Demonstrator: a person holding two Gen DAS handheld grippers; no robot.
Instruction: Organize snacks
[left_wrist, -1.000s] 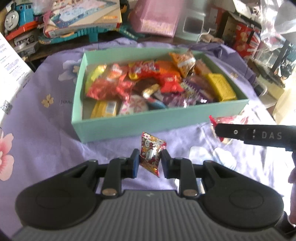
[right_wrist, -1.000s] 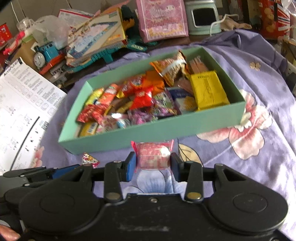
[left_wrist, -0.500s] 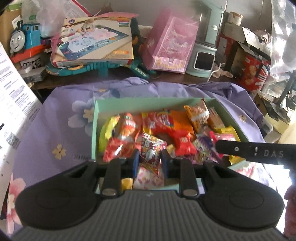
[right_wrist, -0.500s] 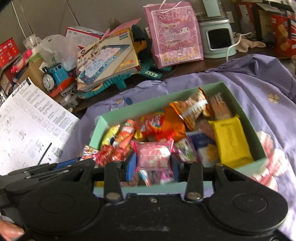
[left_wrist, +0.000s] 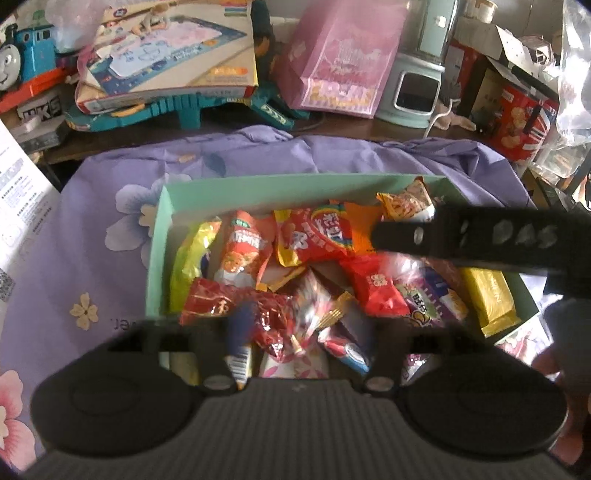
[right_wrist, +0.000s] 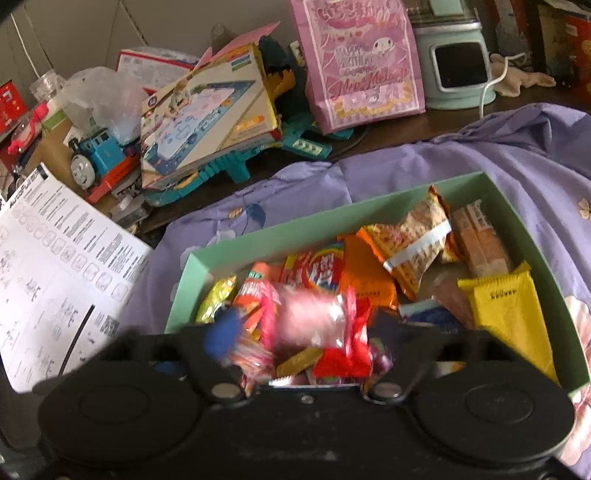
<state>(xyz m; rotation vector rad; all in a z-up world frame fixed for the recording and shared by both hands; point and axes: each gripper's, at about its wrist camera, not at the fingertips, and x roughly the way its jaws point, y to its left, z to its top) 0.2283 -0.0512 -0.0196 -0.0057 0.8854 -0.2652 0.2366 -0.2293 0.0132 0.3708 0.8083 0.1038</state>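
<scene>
1. Left tongs (left_wrist: 306, 325) sit over the near-left part of the mint-green box (left_wrist: 162, 236), fingers spread wide; both are blurred.
2. Between them a red-white candy packet (left_wrist: 310, 306) shows, smeared by blur. It touches neither finger, but can't tell if it's in the air or already lying on the pile.
3. Right tongs (right_wrist: 303, 332) are also over the box, w/ fingers spread apart. A pink packet (right_wrist: 314, 317) sits in the gap, blurred, clear of both pads, above the other snacks.
4. Box rests on a purple flowered cloth (left_wrist: 92, 229) covering the table. It's packed w/ snacks: yellow-green bag (left_wrist: 188, 266) at the left wall, orange bag (left_wrist: 243, 247) beside it, red-yellow bag (left_wrist: 314, 236) mid-back, small red packet (left_wrist: 376, 288) center.
5. A yellow packet (right_wrist: 506, 314) lies along the right side. An orange-white chips bag (right_wrist: 413, 240) sits at the back right, w/ a peach wafer pack (right_wrist: 480, 240) next to it.
6. In the left wrist view the right tool's black arm w/ "DAS" lettering (left_wrist: 480, 236) crosses over the right half of the box.
7. Behind the cloth: blue toy train (right_wrist: 92, 155), boxed play mat (right_wrist: 210, 110) on a teal toy, pink gift bag (right_wrist: 362, 62), pale-green appliance (right_wrist: 458, 70).
8. A printed sheet (right_wrist: 55, 266) lies at the far left.
</scene>
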